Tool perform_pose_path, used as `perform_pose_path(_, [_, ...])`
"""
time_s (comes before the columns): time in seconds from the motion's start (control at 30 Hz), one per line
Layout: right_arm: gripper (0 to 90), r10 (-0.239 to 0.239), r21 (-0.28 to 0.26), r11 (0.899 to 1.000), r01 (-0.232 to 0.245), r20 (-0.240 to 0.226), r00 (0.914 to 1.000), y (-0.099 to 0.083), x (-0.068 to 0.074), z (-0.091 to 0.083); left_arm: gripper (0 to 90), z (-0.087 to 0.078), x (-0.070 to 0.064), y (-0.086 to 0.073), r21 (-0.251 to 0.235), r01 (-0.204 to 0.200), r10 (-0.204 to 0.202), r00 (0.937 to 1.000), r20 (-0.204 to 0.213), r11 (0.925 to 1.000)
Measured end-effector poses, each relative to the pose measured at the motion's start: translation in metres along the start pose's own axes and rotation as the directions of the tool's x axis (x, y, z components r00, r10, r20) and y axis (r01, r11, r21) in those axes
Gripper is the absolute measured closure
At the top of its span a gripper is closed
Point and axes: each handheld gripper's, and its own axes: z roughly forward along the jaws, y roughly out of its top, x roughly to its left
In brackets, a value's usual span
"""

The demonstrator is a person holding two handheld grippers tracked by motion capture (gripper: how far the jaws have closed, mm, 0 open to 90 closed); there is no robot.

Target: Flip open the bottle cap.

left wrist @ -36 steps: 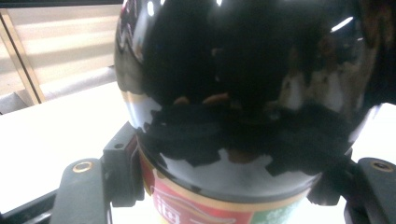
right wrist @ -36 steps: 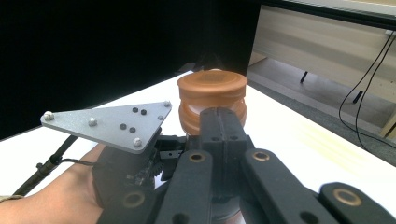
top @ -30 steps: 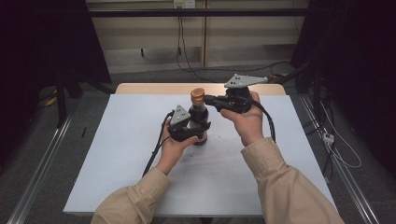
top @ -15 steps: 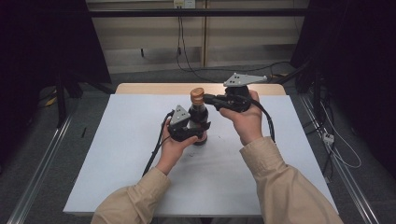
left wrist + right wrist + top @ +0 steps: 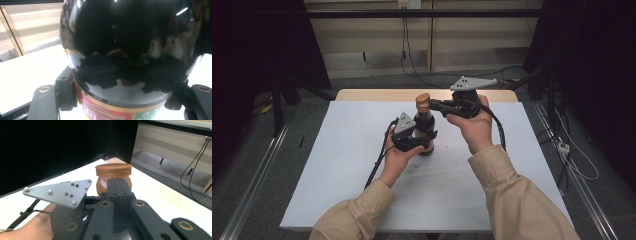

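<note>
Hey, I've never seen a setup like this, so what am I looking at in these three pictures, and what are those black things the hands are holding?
A person sits at a white table and holds a hand-operated tool in each hand, each ending in black tongs. One picture comes from a camera above the table; the other two come from cameras riding on the tools.

A dark glossy bottle with a brown cap stands on the table. The left tongs are clamped around the bottle's body; up close you see its shiny black shoulder and a red and green label. The right tongs reach in from the side, closed together at the bottle's neck just under the cap. Whether they actually pinch the neck is hard to tell.
</note>
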Motion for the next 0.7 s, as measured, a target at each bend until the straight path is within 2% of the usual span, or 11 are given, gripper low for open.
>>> perform_pose_path(0.7, [90.0,0.009,-0.003,1.0,-0.009,0.002,1.0,0.0023,-0.0008,0.001,29.8,0.0005,0.0002,-0.0002,-0.001,0.002,-0.002,1.0,-0.001,1.0])
